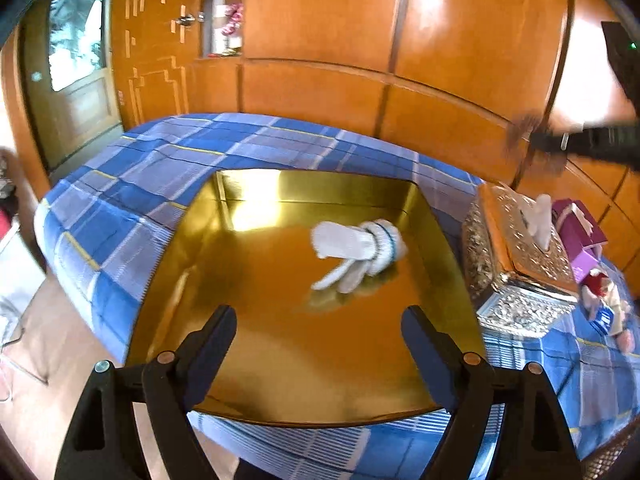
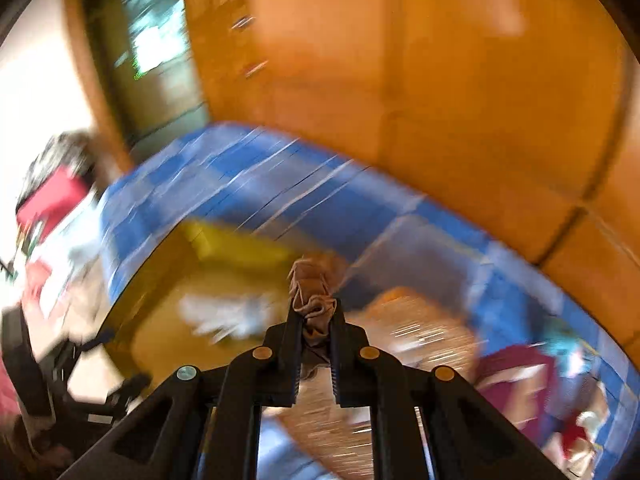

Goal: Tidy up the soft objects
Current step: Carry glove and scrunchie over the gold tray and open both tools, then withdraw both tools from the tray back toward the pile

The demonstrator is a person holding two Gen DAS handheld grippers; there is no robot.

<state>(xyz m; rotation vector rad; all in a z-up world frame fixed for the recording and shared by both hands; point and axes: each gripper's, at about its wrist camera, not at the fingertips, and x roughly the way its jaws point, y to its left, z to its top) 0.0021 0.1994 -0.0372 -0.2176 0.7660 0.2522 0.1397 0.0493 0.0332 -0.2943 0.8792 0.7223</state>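
Two grippers work over a gold tray (image 1: 248, 340) on a checked bedspread (image 1: 160, 160): the left gripper (image 1: 320, 320), jaws wide apart and empty, faces a white glove (image 1: 352, 248) lying limp at centre frame, while the right gripper (image 2: 316, 316) is clamped on a bunched brown cloth (image 2: 310, 284) (badly blurred). Both look light and floppy; the glove's gathered cuff seems the surest hold.

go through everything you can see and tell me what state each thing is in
Left gripper: open, empty.
Right gripper: shut on brown cloth.
White glove: lying in the gold tray.
Tissue box: tissue sticking out on top.
Door: closed.
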